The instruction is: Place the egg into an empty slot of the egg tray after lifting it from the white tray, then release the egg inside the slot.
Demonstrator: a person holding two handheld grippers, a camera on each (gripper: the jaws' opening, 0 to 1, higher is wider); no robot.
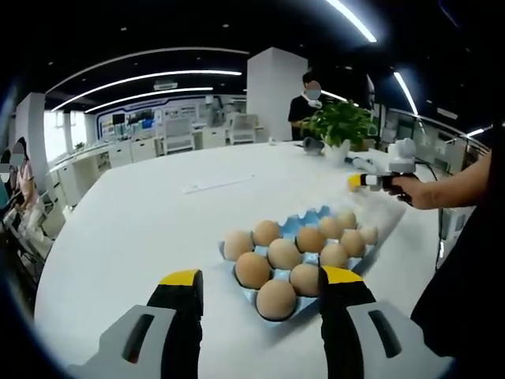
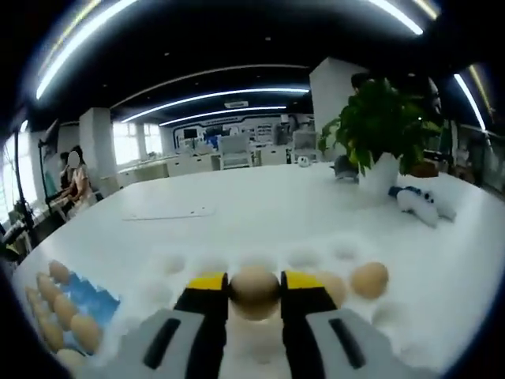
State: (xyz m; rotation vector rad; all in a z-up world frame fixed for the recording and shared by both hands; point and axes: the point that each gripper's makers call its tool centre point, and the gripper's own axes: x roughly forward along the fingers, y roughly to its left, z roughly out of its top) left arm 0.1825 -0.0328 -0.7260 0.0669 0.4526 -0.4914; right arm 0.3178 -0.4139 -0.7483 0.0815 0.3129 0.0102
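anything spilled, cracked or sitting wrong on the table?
Nothing stands out. The eggs sit whole in the blue egg tray, the right gripper holds one egg intact over the white tray, and the potted plant stands upright. No spills on the table.

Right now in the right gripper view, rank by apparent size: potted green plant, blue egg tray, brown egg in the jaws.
1. Potted green plant, largest.
2. Blue egg tray, cut off by the view's edge, so unsure.
3. Brown egg held by the right gripper, smallest, though enlarged by nearness.
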